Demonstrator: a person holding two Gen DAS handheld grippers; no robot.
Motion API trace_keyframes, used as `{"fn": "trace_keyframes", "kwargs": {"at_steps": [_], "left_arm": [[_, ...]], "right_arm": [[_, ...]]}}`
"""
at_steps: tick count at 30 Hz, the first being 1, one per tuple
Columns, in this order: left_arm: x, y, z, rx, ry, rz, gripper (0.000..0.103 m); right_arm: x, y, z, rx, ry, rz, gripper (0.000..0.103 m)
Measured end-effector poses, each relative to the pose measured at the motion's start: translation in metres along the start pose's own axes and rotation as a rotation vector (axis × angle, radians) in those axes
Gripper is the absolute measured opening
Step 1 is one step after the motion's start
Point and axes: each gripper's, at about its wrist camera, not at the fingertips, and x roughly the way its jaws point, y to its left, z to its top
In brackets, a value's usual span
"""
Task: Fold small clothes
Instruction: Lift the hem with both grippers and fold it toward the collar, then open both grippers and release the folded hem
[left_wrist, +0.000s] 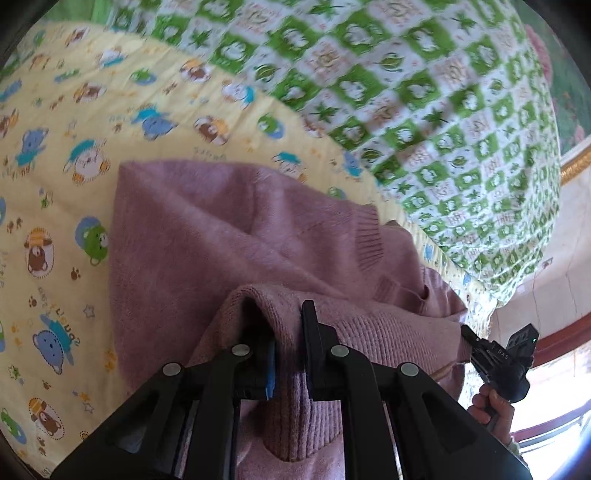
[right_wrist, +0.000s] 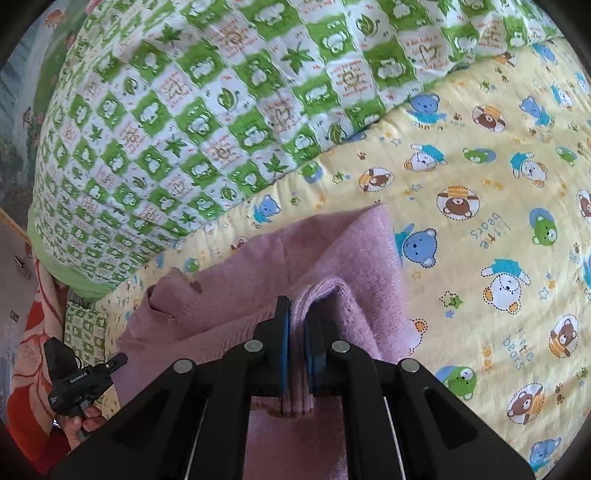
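**Two hand-held grippers clamp one mauve sweater over a bear-print bed**

Both tools we carry are pinched nearly closed on the same garment. In the left wrist view, the left hand-held gripper (left_wrist: 286, 332) fills the bottom centre of the frame, its jaws drawn tight around a ribbed fold of the mauve knitted sweater (left_wrist: 207, 236), which bunches up between the pads and drapes back over the black linkage. The rest of the sweater spreads from the frame's centre toward the lower right, lying on a yellow bedsheet (left_wrist: 66, 155) printed with cartoon bears. A green-and-white checked quilt (left_wrist: 424, 96) is heaped across the upper right.

In the right wrist view, the right hand-held gripper (right_wrist: 297, 325) sits at bottom centre, jaws likewise squeezed on a fold of the sweater's edge, blue pads pressing the knit from both sides. At the lower left of that frame we see the other gripper gripped by a hand (right_wrist: 79, 424), with the sweater stretched between the two tools.
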Motion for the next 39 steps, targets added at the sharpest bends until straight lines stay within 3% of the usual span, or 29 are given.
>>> {"fn": "trace_keyframes", "kwargs": {"at_steps": [3, 6, 7, 8, 11, 14, 16, 18, 20, 22, 25, 27, 30, 34, 39], "left_arm": [[-0.008, 0.004, 0.001, -0.015, -0.008, -0.001, 0.023], [-0.031, 0.000, 0.000, 0.019, -0.059, 0.038, 0.039], [-0.041, -0.002, -0.001, 0.029, -0.075, 0.040, 0.041], [-0.050, -0.004, -0.003, 0.039, -0.087, 0.041, 0.044], [-0.071, -0.014, -0.018, 0.091, -0.078, 0.004, 0.044], [-0.074, -0.029, -0.047, 0.169, -0.006, -0.048, 0.045], [-0.063, -0.037, -0.070, 0.216, 0.067, -0.073, 0.045], [-0.043, -0.046, -0.092, 0.276, 0.145, -0.050, 0.045], [-0.025, -0.052, -0.104, 0.314, 0.195, -0.031, 0.045], [-0.008, -0.058, -0.107, 0.357, 0.225, -0.004, 0.045], [0.010, -0.068, -0.093, 0.432, 0.217, 0.061, 0.044], [0.014, -0.075, -0.071, 0.453, 0.176, 0.089, 0.044], [0.010, -0.081, -0.028, 0.445, 0.091, 0.122, 0.046], [0.005, -0.066, 0.028, 0.330, -0.014, 0.147, 0.057], [0.004, -0.031, 0.056, 0.193, -0.009, 0.232, 0.057]], "right_arm": [[0.004, -0.006, 0.001, 0.020, 0.012, -0.009, 0.016], [-0.004, -0.006, 0.004, 0.035, 0.000, 0.009, 0.037], [-0.010, -0.005, 0.006, 0.039, -0.016, 0.011, 0.047], [-0.017, -0.002, 0.007, 0.038, -0.041, 0.010, 0.051], [-0.039, 0.007, 0.008, 0.006, -0.098, 0.016, 0.052], [-0.055, 0.025, -0.005, -0.072, -0.100, 0.066, 0.051], [-0.060, 0.045, -0.026, -0.172, -0.054, 0.100, 0.047], [-0.054, 0.059, -0.049, -0.255, 0.014, 0.120, 0.038], [-0.039, 0.070, -0.073, -0.344, 0.103, 0.108, 0.025], [-0.022, 0.075, -0.088, -0.396, 0.176, 0.085, 0.022], [0.005, 0.082, -0.097, -0.494, 0.231, 0.017, 0.021], [0.017, 0.084, -0.087, -0.527, 0.213, -0.030, 0.021], [0.020, 0.078, -0.053, -0.464, 0.129, -0.050, 0.021], [0.015, 0.058, -0.002, -0.289, -0.005, -0.030, 0.021], [0.032, 0.041, 0.026, -0.219, -0.021, -0.082, 0.021]]}}
